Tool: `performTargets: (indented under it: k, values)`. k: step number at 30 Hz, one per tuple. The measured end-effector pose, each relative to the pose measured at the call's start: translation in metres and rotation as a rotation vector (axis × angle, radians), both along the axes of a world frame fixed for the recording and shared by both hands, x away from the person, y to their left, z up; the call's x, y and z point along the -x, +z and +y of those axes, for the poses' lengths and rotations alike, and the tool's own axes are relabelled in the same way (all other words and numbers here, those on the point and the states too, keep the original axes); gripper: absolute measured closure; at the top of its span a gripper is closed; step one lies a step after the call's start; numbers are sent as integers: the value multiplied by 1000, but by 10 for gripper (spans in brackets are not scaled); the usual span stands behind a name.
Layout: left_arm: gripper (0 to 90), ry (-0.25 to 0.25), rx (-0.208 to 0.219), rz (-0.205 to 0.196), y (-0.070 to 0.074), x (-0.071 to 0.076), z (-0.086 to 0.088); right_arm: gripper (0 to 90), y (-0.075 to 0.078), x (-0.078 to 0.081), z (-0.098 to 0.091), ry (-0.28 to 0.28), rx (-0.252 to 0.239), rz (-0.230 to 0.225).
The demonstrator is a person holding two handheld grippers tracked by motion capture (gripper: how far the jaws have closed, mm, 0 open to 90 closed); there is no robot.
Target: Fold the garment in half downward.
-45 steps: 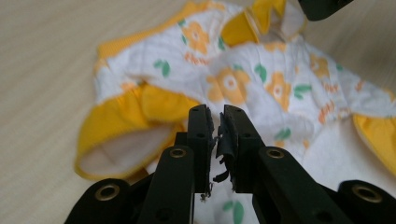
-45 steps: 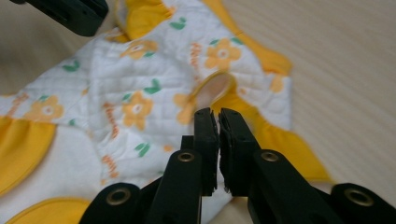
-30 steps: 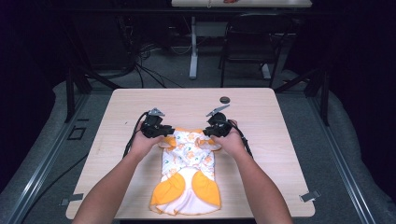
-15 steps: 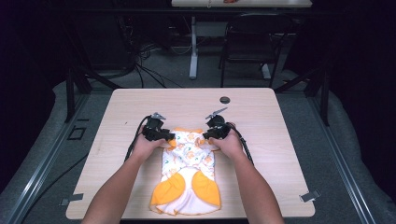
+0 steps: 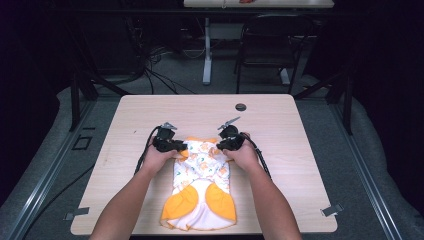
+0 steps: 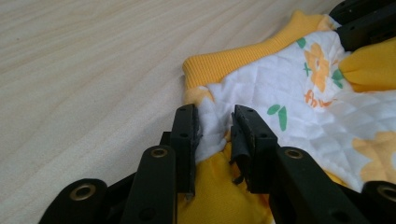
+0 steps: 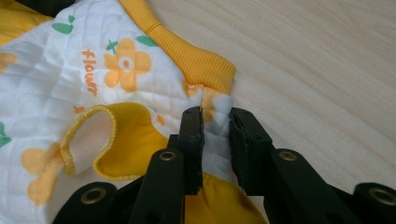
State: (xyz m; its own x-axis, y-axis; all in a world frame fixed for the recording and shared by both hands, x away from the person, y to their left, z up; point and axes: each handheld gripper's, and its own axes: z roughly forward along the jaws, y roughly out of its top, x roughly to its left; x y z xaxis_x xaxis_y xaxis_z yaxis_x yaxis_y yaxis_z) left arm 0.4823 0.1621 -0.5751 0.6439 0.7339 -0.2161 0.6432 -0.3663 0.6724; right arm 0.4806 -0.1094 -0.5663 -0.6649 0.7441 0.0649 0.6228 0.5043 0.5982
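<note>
While both hands rest at the far end of the white quilted baby garment with yellow flower print and orange ribbed trim [image 5: 201, 187], a bunched fold of its fabric is pinched between the jaws of the left gripper [image 6: 215, 127], which have just been closing. Another fold beside the ribbed collar is clenched by the right gripper [image 7: 215, 125], likewise just closing. Beneath the jaws, the garment is spread on the pale wooden surface [image 5: 125, 130].

The high view looks forward and down from above the person's side, taking in the whole tabletop [image 5: 280, 125]. Each gripper view rides low and very close, facing along its own jaws. All three share the top edge of the quilted garment [image 5: 202, 155] [image 6: 280, 98] [image 7: 93, 70].
</note>
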Motion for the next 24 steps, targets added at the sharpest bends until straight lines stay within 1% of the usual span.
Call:
performTargets:
  k: [1,2,4,5,6,8,10,12,13,16,18,20,21,22,23,24]
  values:
    - [699,5,12,0,1,-1,1,756,0,0,0,-2,-6,3]
    - [696,4,17,-2,2,-2,1,754,1,-1,-2,5,2,16]
    - [676,7,14,-18,5,-3,1,733,1,-3,-4,-6,-23,28]
    - [668,14,20,-25,6,-4,0,713,1,-3,-5,-14,-38,24]
    - [665,17,24,-28,7,-5,0,706,2,-4,-6,-15,-38,28]
    - [667,22,11,-28,8,-6,-2,690,2,-5,-6,-27,-64,25]
    - [676,27,4,-25,6,-7,-5,674,2,-6,-5,-32,-58,18]
    - [688,25,-5,-24,3,-8,-7,676,1,-7,-4,-35,-60,17]
    - [700,21,-12,-19,3,-8,-7,681,1,-7,-3,-31,-53,17]
    - [730,23,-13,-15,1,-8,-6,724,-1,-9,-4,-27,-62,35]
    - [759,23,-11,-12,0,-8,-7,757,-2,-9,-5,-43,-99,44]
    - [792,18,-13,-7,0,-7,-7,788,-1,-10,-6,-35,-104,52]
    - [824,12,-17,-9,1,-7,-7,816,0,-10,-6,-33,-108,53]
    - [850,14,-19,-9,1,-6,-8,839,0,-9,-6,-34,-112,45]
    - [865,9,-19,-9,1,-6,-9,857,2,-9,-6,-23,-103,48]
    - [873,8,-20,-11,2,-6,-9,877,4,-8,-5,-17,-108,46]
